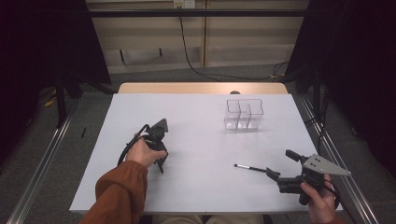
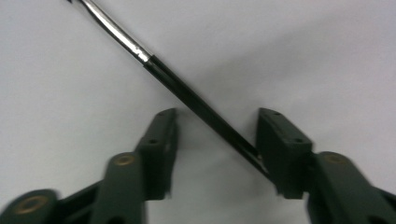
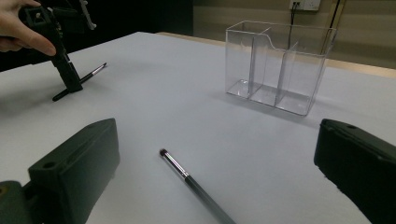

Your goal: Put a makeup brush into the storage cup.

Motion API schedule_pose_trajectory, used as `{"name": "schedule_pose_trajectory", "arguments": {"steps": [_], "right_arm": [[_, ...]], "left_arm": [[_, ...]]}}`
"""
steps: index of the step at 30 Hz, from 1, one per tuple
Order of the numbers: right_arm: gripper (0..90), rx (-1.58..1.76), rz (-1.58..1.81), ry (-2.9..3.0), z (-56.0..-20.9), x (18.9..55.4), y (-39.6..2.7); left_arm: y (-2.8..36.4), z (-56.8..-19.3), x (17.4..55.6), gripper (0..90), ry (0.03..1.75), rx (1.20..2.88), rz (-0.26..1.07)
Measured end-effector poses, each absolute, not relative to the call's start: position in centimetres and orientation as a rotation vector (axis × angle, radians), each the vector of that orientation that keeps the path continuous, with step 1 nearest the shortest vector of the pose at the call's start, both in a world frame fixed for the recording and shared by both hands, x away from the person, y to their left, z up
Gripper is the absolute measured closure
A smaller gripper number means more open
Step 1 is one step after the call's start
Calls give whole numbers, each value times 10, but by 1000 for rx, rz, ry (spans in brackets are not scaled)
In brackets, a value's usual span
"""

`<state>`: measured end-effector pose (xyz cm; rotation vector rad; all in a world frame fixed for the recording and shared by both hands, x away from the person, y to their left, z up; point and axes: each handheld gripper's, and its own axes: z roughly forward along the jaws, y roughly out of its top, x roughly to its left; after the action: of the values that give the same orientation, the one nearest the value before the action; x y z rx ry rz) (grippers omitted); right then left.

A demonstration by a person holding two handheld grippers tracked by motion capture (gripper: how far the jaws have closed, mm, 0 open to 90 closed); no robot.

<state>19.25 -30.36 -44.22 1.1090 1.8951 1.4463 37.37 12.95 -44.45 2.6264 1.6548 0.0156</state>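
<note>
Left gripper view: slim brush (image 2: pixel 196 100), black handle, silver ferrule, flat on the white table (image 2: pixel 56 93), crossing diagonally between the jaws of the left gripper (image 2: pixel 215 140). Partly open, one pad touching the handle's end, the other clear. No grip. No readable writing.

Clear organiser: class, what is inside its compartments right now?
The clear organiser looks empty: through its walls only the white table shows. Both brushes lie outside on the table, one between the right tongs, one between the left tongs.
</note>
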Motion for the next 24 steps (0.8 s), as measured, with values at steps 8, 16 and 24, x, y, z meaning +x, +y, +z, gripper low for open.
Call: {"name": "schedule_pose_trajectory", "arguments": {"steps": [8, 16, 24], "right_arm": [[0, 1107, 1445, 1898, -442, 193, -303], [0, 1107, 1445, 1899, -442, 193, -304], [0, 1111, 1446, 1897, -442, 193, -303]], "left_arm": [[134, -444, 370, 819, 1604, 2638, 55], [134, -444, 369, 847, 1560, 2663, 69], [142, -443, 366, 848, 1563, 2597, 43]]}}
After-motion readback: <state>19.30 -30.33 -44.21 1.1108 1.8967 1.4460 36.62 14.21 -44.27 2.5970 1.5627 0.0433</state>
